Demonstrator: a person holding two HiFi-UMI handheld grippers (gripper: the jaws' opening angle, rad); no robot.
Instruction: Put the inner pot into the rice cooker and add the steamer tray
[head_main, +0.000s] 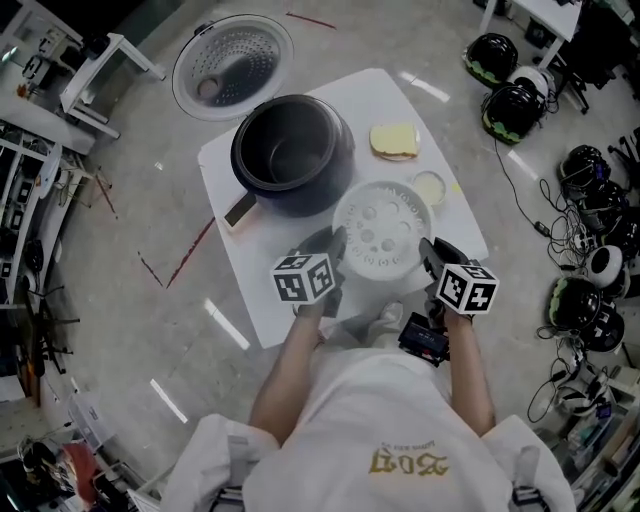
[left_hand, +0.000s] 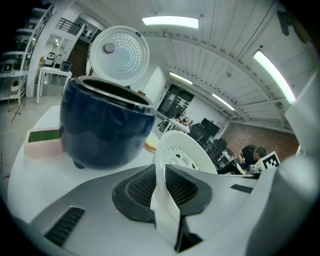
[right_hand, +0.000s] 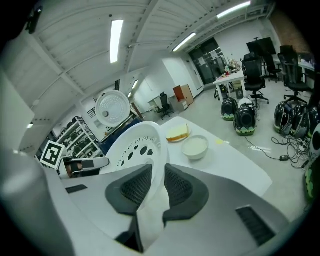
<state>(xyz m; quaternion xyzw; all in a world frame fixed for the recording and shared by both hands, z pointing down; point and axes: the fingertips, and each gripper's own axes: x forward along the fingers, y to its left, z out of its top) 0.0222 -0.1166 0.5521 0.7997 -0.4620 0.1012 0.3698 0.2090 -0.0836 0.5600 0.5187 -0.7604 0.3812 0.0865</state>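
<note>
Jaws of left gripper (left_hand: 161, 187) and right gripper (right_hand: 152, 187) clamping opposite rims of round white perforated plastic steamer tray (head_main: 382, 228), holding it beside open dark-blue rice cooker (head_main: 292, 155). Tray-adding step seemingly running; next move needing centring over cooker, level lowering.

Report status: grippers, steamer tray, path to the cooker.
Left gripper and right gripper both shut on steamer tray rim, opposite sides. Tray beside rice cooker, not in yet. Lid open, nothing blocking the opening.
</note>
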